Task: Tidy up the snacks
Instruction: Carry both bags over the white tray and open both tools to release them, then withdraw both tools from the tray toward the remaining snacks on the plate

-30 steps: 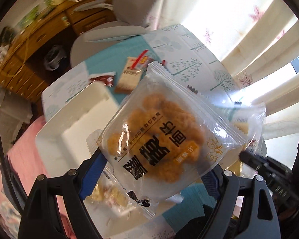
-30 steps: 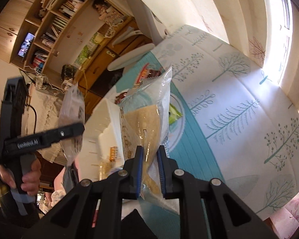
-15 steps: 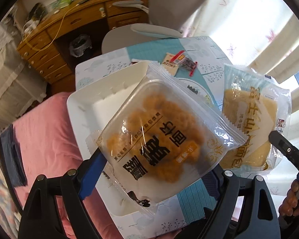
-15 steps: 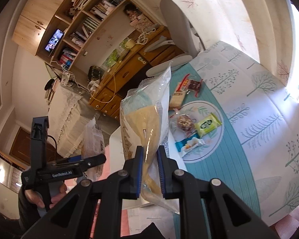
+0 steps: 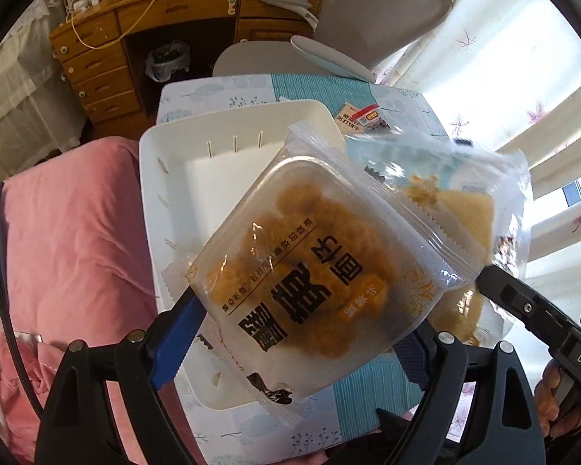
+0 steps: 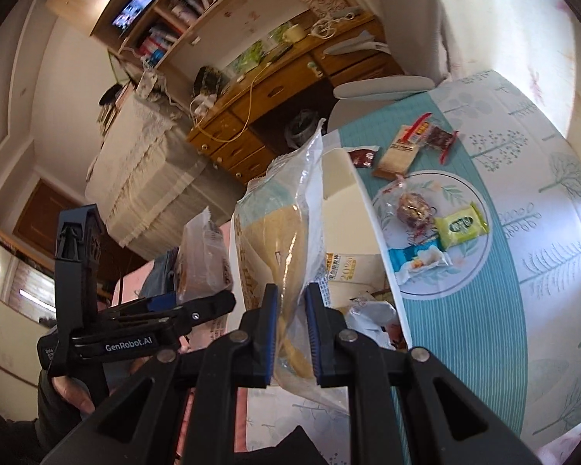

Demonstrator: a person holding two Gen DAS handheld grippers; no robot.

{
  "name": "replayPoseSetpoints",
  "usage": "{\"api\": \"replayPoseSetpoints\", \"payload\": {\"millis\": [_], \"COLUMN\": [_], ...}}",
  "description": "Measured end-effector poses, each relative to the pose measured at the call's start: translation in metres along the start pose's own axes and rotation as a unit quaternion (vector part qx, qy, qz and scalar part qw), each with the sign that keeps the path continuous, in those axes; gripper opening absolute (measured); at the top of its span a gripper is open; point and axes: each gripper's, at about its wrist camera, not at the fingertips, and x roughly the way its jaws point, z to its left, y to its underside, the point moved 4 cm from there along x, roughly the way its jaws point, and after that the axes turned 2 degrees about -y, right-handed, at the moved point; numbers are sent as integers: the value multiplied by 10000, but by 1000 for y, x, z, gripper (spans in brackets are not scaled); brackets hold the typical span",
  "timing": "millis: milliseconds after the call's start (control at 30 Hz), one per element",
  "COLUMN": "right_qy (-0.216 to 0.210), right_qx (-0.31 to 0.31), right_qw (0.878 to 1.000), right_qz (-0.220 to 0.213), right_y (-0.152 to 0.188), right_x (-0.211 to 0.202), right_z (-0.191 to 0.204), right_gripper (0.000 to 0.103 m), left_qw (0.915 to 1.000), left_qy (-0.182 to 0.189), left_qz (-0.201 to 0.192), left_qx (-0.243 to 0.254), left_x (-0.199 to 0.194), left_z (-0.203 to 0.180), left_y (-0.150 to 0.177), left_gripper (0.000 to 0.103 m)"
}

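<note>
My left gripper is shut on a wide clear pack of golden-brown pieces and holds it tilted above the white bin. My right gripper is shut on the lower edge of a clear pack with a pale yellow cake, which stands upright over the bin's wall. That cake pack hangs just right of and behind the left one. In the right wrist view the left gripper and its pack are close on the left. A few packets lie in the bin.
Loose snacks lie on the teal tree-print tablecloth: a green packet, a blue-white one, a nut ball, a cracker pack. Pink bedding is left of the bin. A grey chair and wooden desk stand behind.
Both hands have swung sideways over the bin and rolled. The cake pack has come in close beside the left pack. Each gripper has kept its pack.
</note>
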Motion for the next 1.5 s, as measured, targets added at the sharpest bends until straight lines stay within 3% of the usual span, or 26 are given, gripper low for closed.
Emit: {"api": "replayPoseSetpoints", "payload": {"millis": [133,300,400,433,600,733,1067,1333,1500], "right_qy": [-13,138,116,79,82,94,-176,-394,-373], "right_qx": [-234,-253,-158,-128,52,6,-153,-787,-1184], "right_qw": [9997,9996,9994,9994,9997,9998,9981,9902,9856], "right_qz": [-52,50,290,322,227,176,569,1082,1149], "right_y": [-6,2,10,10,3,-4,-21,-28,-35], "right_x": [17,39,46,46,38,34,38,15,-13], "right_z": [11,11,8,6,-1,-6,-32,-56,-80], "right_gripper": [14,19,30,39,65,73,76,79,80], "left_qw": [9990,9986,9992,9993,9998,9996,9943,9808,9743], "left_qy": [-358,-391,-277,-257,-172,-119,-338,-532,-540], "left_qz": [142,251,192,183,126,53,-104,-291,-508], "left_qx": [213,238,198,197,-9,-264,-1008,-1855,-2129], "left_x": [5,15,14,13,10,6,-3,-3,2], "left_z": [4,5,3,3,6,11,1,-46,-90], "left_y": [0,-1,-3,-4,-7,-5,18,33,36], "left_gripper": [89,90,97,98,101,101,101,101,101]}}
